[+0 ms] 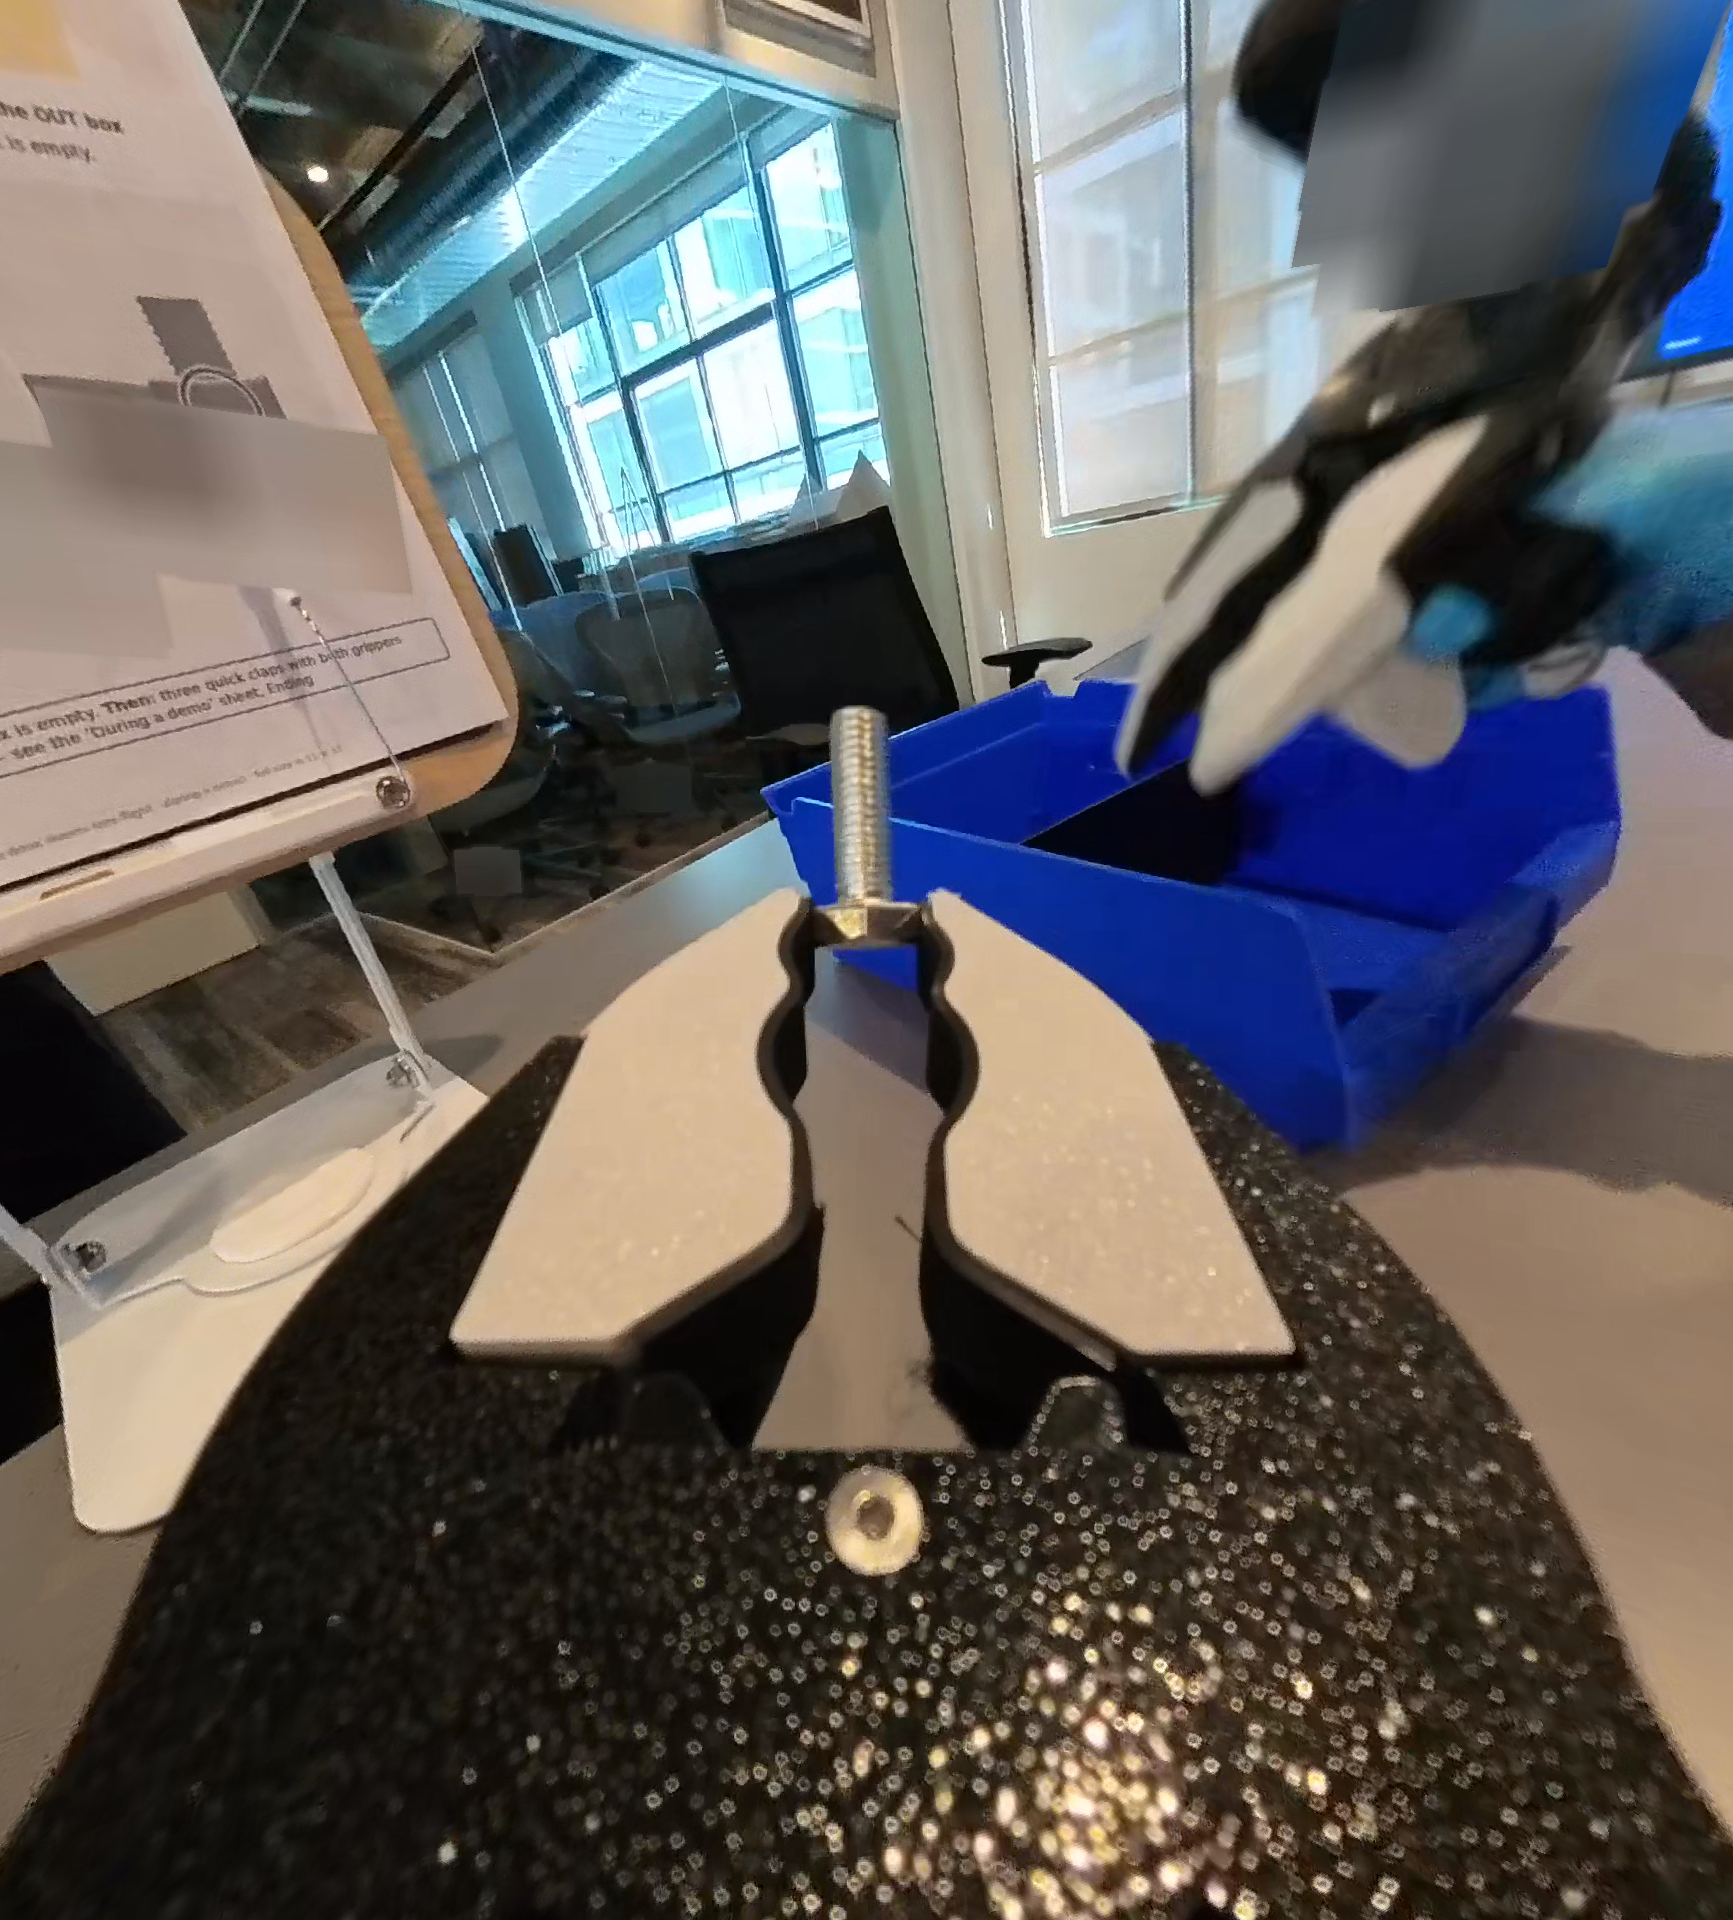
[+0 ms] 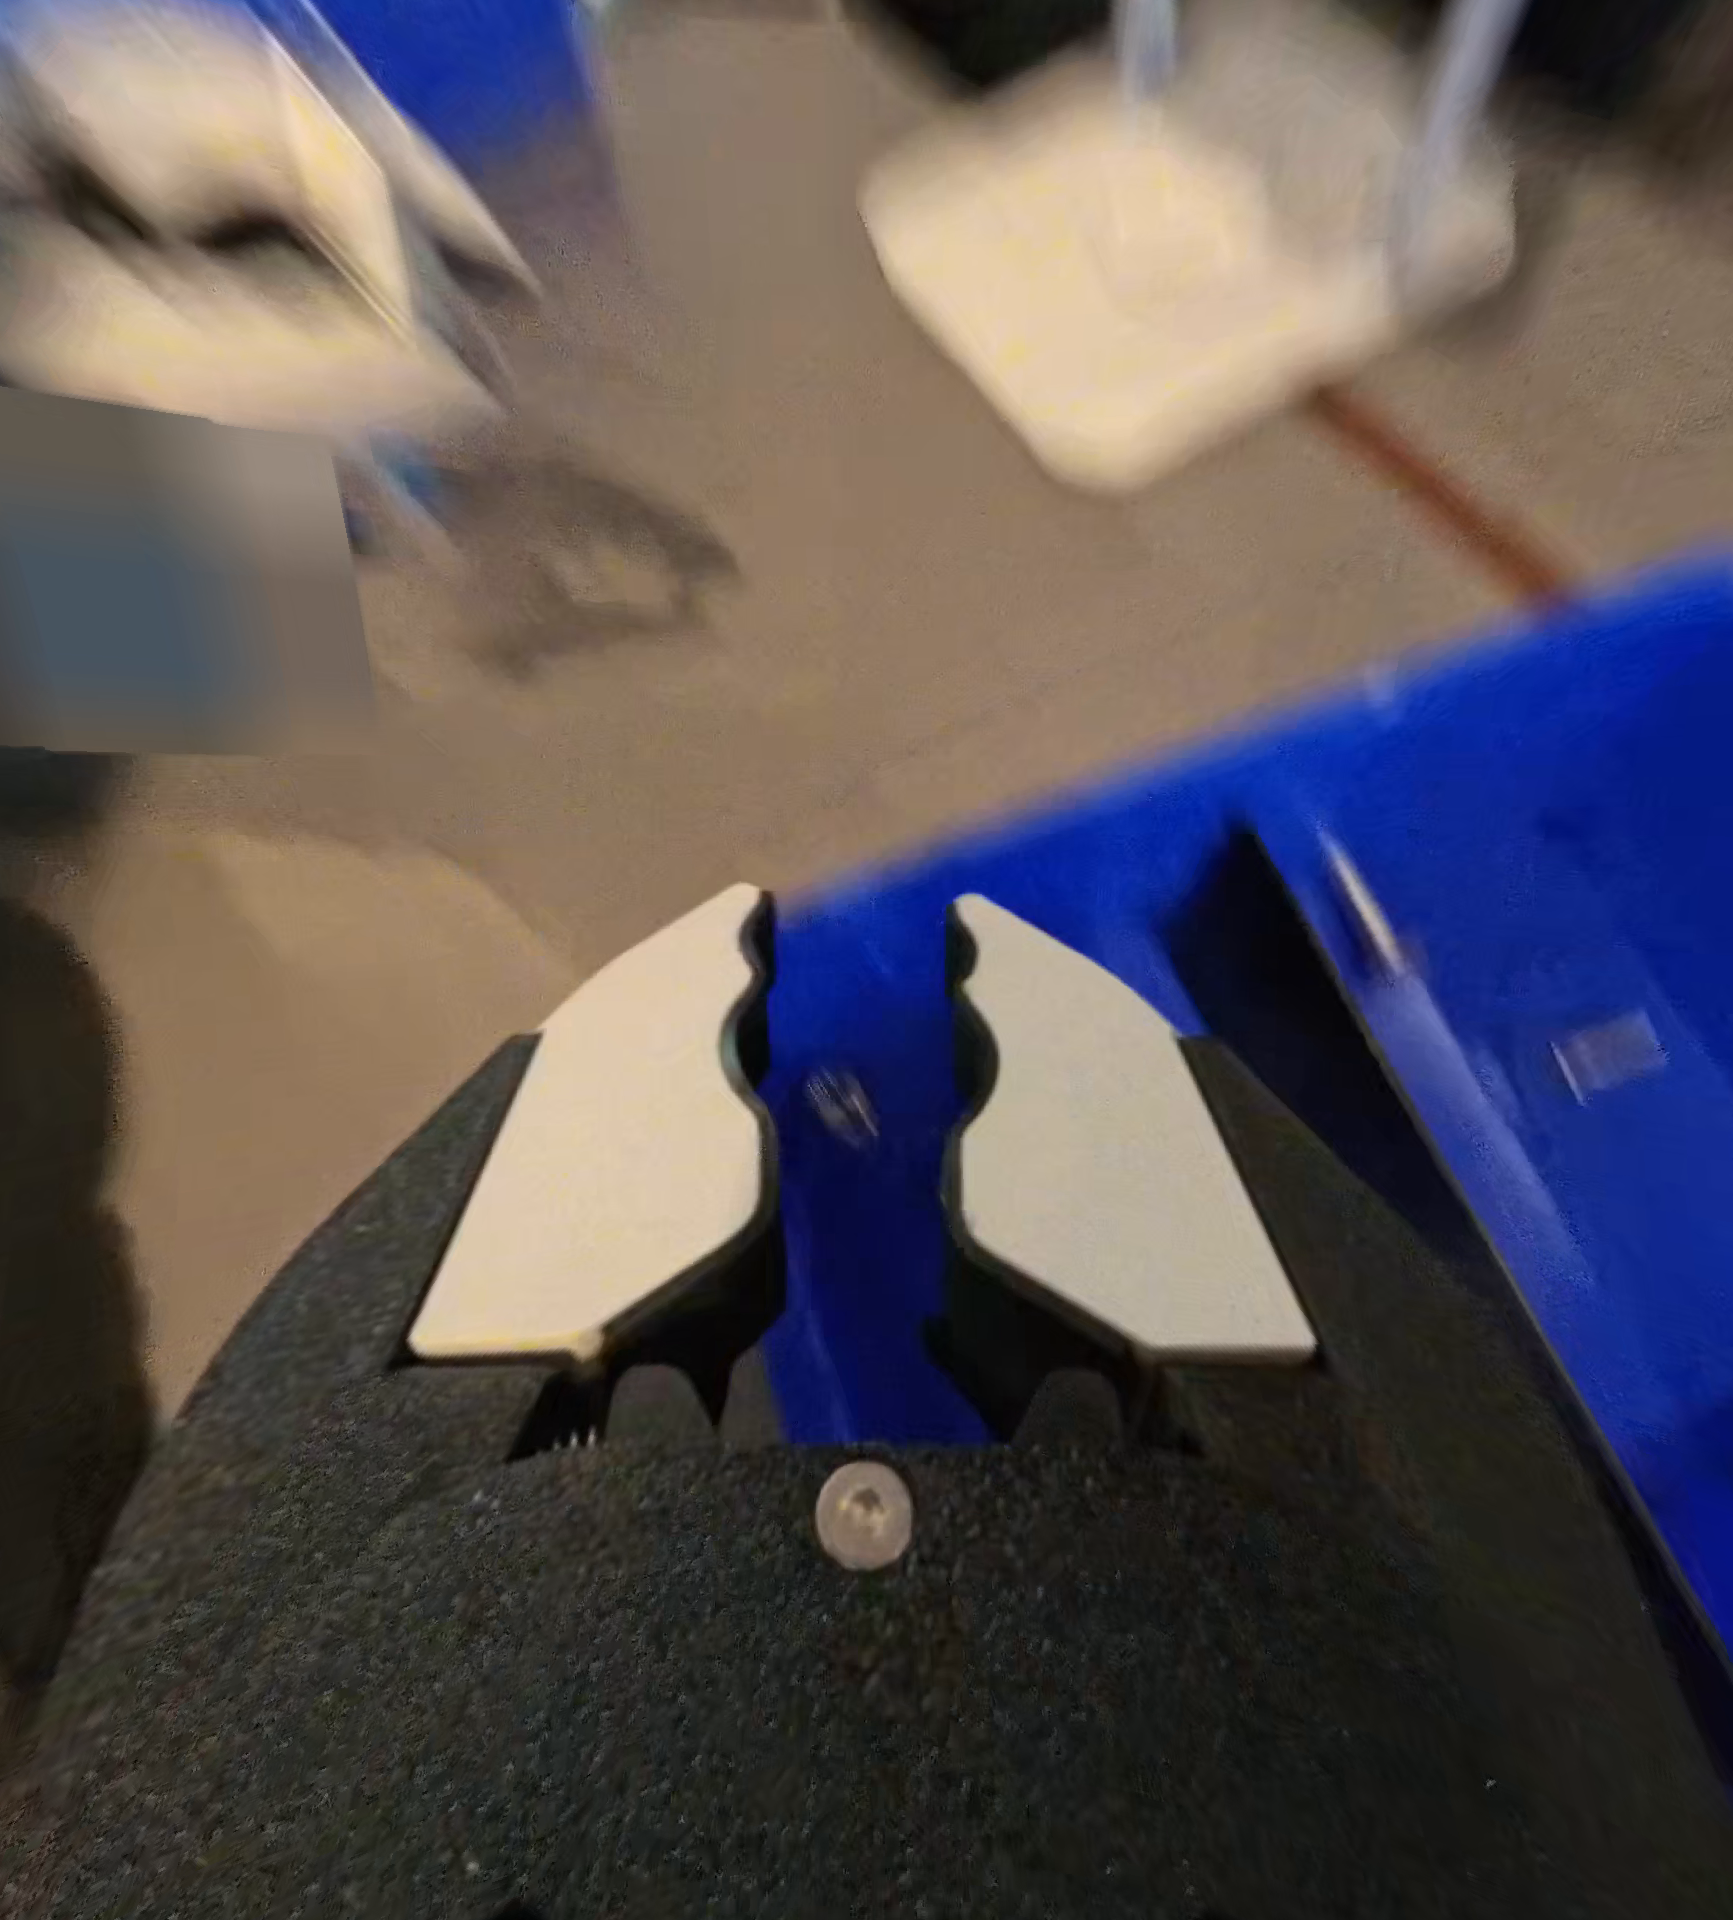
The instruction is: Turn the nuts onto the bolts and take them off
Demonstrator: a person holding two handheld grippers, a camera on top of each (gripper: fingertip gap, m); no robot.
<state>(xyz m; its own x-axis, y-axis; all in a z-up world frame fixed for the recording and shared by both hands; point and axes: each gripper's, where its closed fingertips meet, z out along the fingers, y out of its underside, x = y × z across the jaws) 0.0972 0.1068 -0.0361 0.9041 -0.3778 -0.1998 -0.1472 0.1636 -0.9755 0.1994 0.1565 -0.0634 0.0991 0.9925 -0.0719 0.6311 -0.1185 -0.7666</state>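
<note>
The left gripper (image 1: 867, 920) is pinching the hex head of a silver threaded steel bolt (image 1: 859, 821) between its fingertips, holding the shank upright above the grey tabletop (image 1: 1620, 1299). Just behind it, a blue plastic bin (image 1: 1205, 935) is sitting on the table. The right gripper (image 2: 857, 914), held by a blue-gloved hand (image 1: 1672, 551), is tilting downward over that bin with its fingers spread and nothing between them. A small blurred metal piece (image 2: 841, 1107) is lying inside the bin below its fingers.

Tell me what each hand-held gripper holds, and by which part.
The left hand-held gripper holds a bolt by its hex head, thread pointing up. The right hand-held gripper is open and holds nothing.
</note>
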